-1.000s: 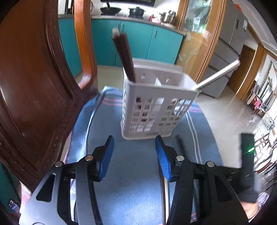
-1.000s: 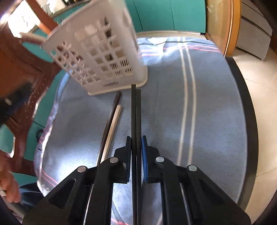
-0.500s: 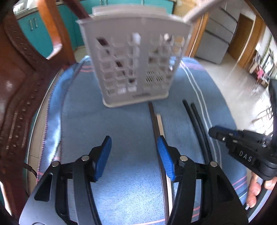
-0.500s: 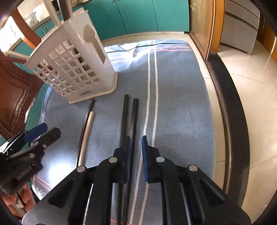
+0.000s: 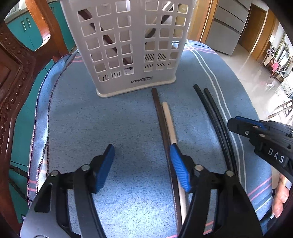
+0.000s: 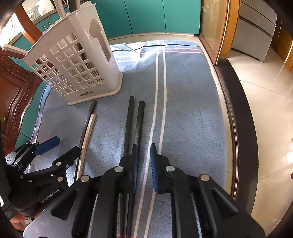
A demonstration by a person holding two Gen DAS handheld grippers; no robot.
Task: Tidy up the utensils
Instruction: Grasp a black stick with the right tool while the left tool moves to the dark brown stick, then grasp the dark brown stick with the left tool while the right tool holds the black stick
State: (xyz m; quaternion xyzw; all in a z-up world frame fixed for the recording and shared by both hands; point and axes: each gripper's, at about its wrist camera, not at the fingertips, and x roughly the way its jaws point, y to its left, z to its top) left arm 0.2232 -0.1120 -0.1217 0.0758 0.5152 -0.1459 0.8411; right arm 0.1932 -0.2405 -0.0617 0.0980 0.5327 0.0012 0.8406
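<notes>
A white slotted utensil basket (image 5: pixel 128 45) (image 6: pixel 73 67) stands on the blue striped cloth (image 5: pixel 128 128) with utensils inside. In front of it lie a dark brown chopstick (image 5: pixel 161 120) (image 6: pixel 87 120) beside a cream one (image 5: pixel 169 122) (image 6: pixel 88 128), and a black pair (image 5: pixel 214 117) (image 6: pixel 134 120) to their right. My left gripper (image 5: pixel 142 152) (image 6: pixel 66 144) is open and empty, its right finger over the brown and cream chopsticks. My right gripper (image 6: pixel 143 152) (image 5: pixel 243 124) is open a little and empty, its left finger over the black pair.
A carved wooden chair (image 5: pixel 16 73) (image 6: pixel 14 91) stands close on the left. The table's dark rim (image 6: pixel 236 117) runs along the right, with tiled floor (image 6: pixel 265 102) beyond. Teal cabinets (image 6: pixel 146 16) are behind.
My right gripper opened and let go of the black chopstick pair, which now lies on the cloth. My left gripper moved forward and down toward the basket and the brown and cream chopsticks.
</notes>
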